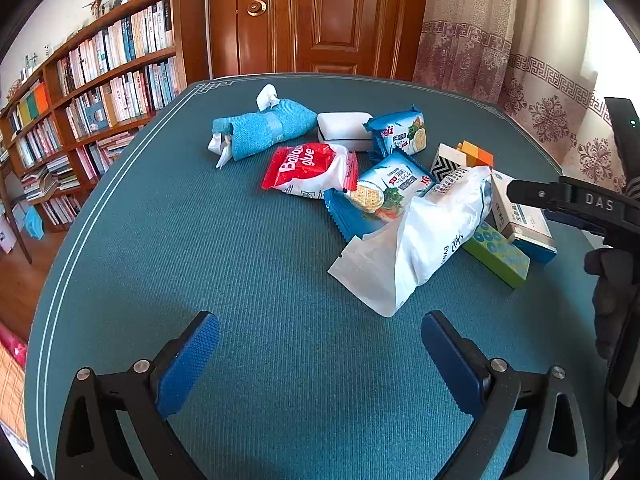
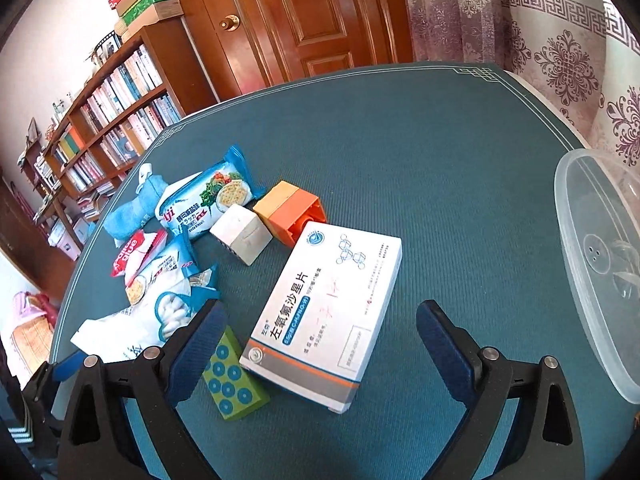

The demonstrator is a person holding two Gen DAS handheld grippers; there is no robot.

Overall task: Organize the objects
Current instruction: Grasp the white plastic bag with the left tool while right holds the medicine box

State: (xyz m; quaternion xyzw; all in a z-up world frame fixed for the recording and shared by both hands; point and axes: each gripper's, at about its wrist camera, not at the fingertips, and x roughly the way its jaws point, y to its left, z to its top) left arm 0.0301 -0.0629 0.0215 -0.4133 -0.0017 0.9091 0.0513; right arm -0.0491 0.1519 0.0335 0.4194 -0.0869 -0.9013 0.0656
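Lining up on the medicine box

My right gripper [image 2: 318, 334] is spread around the medicine box [image 2: 324, 316]; the clear tub [image 2: 600, 264] waits at three o'clock. Closing crooked could snag the green block [image 2: 232, 380].

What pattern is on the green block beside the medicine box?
Blue circles with dark centres on the green block, clearest in the right wrist view, left of the medicine box.

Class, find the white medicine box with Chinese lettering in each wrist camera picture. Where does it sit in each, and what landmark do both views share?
Left wrist view: the medicine box is at the right edge of the pile, partly behind the right gripper.
Right wrist view: it lies centre frame, ahead of the open fingers.
Shared landmark: the green dotted block touching it.
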